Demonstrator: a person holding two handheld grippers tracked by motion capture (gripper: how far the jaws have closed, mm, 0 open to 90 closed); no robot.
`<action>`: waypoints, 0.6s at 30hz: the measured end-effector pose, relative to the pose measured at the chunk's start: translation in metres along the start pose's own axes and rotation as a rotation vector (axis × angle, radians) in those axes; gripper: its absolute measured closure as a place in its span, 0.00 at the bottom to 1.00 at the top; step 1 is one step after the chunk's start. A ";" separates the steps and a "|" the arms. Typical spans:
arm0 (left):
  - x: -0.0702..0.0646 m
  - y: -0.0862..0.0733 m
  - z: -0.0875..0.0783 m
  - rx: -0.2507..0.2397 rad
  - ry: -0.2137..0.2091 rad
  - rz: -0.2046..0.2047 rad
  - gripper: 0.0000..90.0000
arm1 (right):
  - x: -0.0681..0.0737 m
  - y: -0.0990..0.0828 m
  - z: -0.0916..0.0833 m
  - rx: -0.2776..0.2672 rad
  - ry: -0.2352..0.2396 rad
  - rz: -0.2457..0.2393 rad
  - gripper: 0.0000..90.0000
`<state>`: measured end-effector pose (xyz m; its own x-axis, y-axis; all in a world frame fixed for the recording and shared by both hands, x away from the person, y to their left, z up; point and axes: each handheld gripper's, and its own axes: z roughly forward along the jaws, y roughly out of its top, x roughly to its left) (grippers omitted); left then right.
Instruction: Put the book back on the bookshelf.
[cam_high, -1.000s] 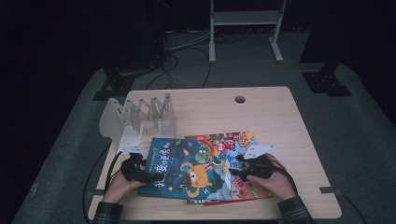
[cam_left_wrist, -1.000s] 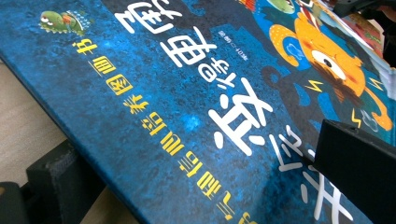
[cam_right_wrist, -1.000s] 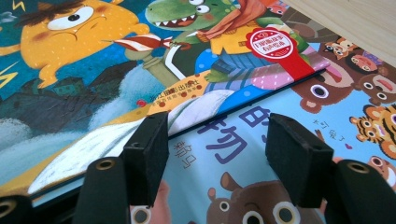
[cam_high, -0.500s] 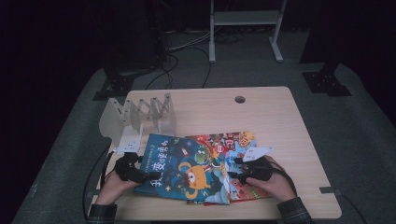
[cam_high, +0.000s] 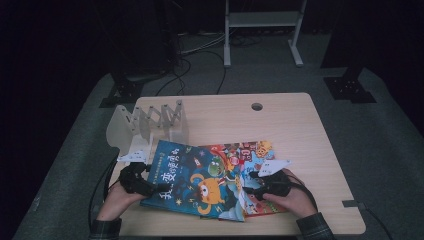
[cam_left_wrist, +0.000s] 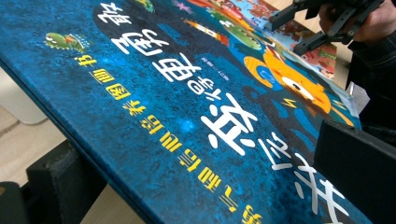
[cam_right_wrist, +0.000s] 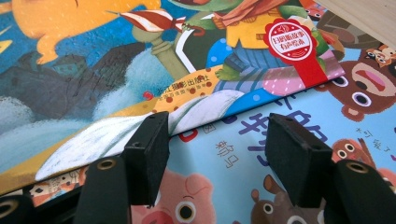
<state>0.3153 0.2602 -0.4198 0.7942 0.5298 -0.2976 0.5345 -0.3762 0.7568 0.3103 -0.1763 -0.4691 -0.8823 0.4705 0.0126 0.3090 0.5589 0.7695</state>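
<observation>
Blue book (cam_high: 192, 182), lower centre of frame: your left gripper (cam_high: 134, 181) is clamped on its left edge, tilted off the table (cam_high: 290, 120). Your right gripper (cam_high: 270, 184), jaws nearly together, presses the stack (cam_high: 250, 155) flat. Upper table bare beyond the rack (cam_high: 150, 122).

A pale wooden table (cam_high: 295, 125) stands on grey carpet (cam_high: 390, 145); a metal frame (cam_high: 262, 20) stands in the dark behind.

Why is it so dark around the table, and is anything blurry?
High view: light falls on the pale wooden table, the floor around is nearly black. Left gripper view: the dark blue picture book is sharp mid-frame, softer near the lens. Right gripper view: bright, colourful covers, mostly crisp.
</observation>
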 end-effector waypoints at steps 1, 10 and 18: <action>-0.001 0.001 -0.001 -0.003 0.000 0.002 0.00 | 0.000 0.000 0.000 0.000 -0.001 -0.003 0.43; -0.009 0.012 -0.009 0.003 0.019 0.020 0.00 | 0.008 0.002 0.001 0.014 0.038 -0.016 0.42; -0.018 0.023 -0.018 0.023 0.029 0.041 0.00 | 0.013 0.004 0.003 0.022 0.058 -0.022 0.39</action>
<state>0.3077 0.2555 -0.3863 0.8072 0.5353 -0.2489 0.5082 -0.4155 0.7544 0.3012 -0.1660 -0.4674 -0.9081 0.4175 0.0335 0.2963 0.5840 0.7557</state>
